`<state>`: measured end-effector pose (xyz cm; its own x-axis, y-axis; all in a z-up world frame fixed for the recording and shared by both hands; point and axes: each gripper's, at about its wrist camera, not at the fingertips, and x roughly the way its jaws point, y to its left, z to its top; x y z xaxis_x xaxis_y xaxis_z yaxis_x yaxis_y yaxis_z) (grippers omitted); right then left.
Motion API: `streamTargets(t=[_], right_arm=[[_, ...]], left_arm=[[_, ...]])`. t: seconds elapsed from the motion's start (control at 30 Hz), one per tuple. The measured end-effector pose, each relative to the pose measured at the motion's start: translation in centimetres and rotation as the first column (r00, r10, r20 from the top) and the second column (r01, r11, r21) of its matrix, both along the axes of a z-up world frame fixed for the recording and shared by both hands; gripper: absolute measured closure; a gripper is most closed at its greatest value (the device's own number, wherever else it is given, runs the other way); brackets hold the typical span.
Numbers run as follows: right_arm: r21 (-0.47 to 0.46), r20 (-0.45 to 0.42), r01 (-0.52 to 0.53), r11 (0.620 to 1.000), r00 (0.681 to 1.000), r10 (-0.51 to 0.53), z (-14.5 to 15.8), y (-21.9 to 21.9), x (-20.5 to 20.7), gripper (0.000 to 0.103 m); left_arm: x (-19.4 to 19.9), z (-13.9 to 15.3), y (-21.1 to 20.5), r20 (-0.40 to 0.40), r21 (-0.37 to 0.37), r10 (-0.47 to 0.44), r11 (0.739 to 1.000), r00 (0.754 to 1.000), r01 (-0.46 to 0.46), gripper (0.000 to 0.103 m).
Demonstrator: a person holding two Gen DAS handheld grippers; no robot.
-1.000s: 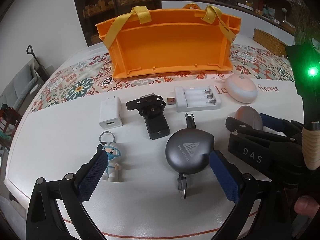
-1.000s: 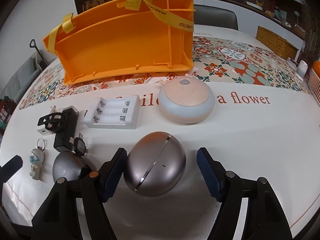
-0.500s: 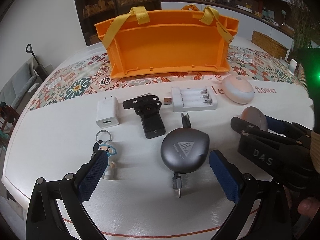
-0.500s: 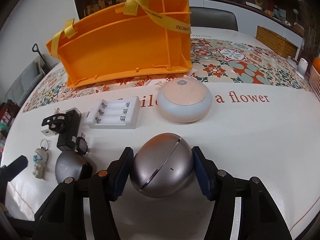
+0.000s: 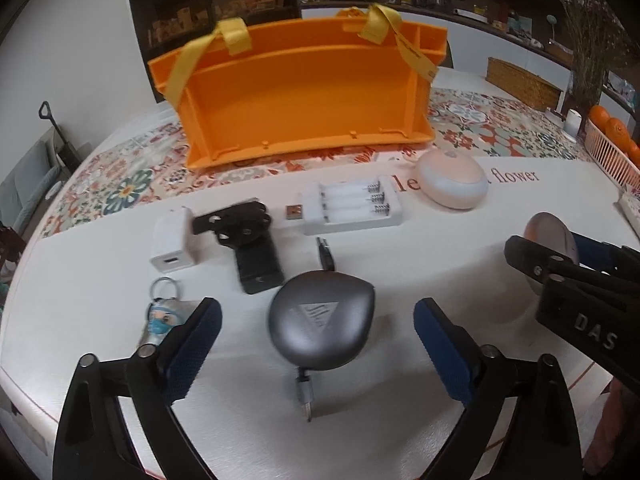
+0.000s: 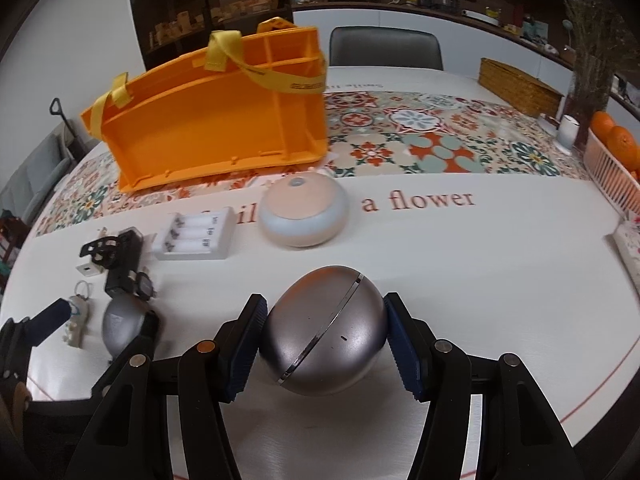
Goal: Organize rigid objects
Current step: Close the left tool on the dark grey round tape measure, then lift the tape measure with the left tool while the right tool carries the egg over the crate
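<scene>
My right gripper [image 6: 323, 344] is shut on a silver egg-shaped case [image 6: 324, 330], both pads against its sides; it looks raised slightly off the white table. In the left wrist view the case [image 5: 550, 234] shows at the right, held in the right gripper. My left gripper [image 5: 316, 344] is open and empty, its blue pads either side of a grey teardrop cable reel [image 5: 322, 326] on the table. An orange caddy [image 5: 300, 92] with yellow straps stands at the back; it also shows in the right wrist view [image 6: 216, 116].
On the table lie a white charger [image 5: 174, 242], a black clamp [image 5: 248, 246], a battery charger [image 5: 352, 208], a pink round lamp [image 5: 452, 184] and a figurine keychain [image 5: 162, 314]. A basket of oranges [image 6: 614, 160] and a wicker box [image 6: 520, 86] stand right.
My right gripper closed from open onto the silver case and began lifting it. My left gripper stayed open and shifted slightly, the reel now nearer between its pads.
</scene>
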<state>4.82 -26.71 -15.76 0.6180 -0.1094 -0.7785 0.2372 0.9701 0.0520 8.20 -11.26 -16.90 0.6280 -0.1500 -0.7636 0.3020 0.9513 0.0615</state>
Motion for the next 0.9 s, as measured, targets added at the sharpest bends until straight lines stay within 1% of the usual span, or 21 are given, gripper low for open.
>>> streamTargets(t=[0.07,0.13,0.33,0.37,0.47,0.5,0.77,0.9], right_arm=[[0.006,-0.006,0.011,1.000,1.000,-0.011,-0.2,-0.4,-0.2,0.043],[0.008,-0.012,0.012,1.000,1.000,-0.012,-0.4,-0.6,-0.3,0.043],[0.011,-0.019,0.013,1.000,1.000,-0.013,-0.7,-0.7,-0.5,0.043],[0.012,-0.020,0.014,1.000,1.000,-0.014,-0.8,-0.7,-0.4,0.043],[0.018,-0.021,0.013,1.000,1.000,-0.012,-0.9,-0.5,-0.3,0.043],[0.019,-0.022,0.010,1.000,1.000,-0.009,-1.0,-0.3,-0.3,0.043],[0.024,-0.038,-0.008,1.000,0.999,0.009,-1.0,0.7,0.1,0.043],[0.029,-0.040,-0.003,1.000,0.999,0.004,-0.5,0.9,0.3,0.043]], left_arm=[[0.2,-0.4,-0.2,-0.018,-0.008,0.005,1.000,1.000,-0.005,0.010],[0.3,-0.8,-0.2,-0.031,-0.020,0.007,1.000,1.000,-0.008,0.016],[0.9,-1.7,-0.4,-0.069,-0.032,0.008,0.999,0.998,-0.010,0.028],[1.0,-1.7,-0.3,-0.067,-0.045,0.008,0.999,0.998,-0.012,0.029],[1.1,-1.7,-0.2,-0.064,-0.054,0.015,0.998,0.998,-0.019,0.035],[1.1,-1.7,-0.1,-0.059,-0.056,0.017,0.998,0.998,-0.020,0.043],[1.3,-1.2,0.7,-0.087,-0.084,0.014,0.996,0.996,-0.022,0.043],[1.2,-0.2,1.3,-0.081,-0.091,0.021,0.995,0.997,-0.028,0.044]])
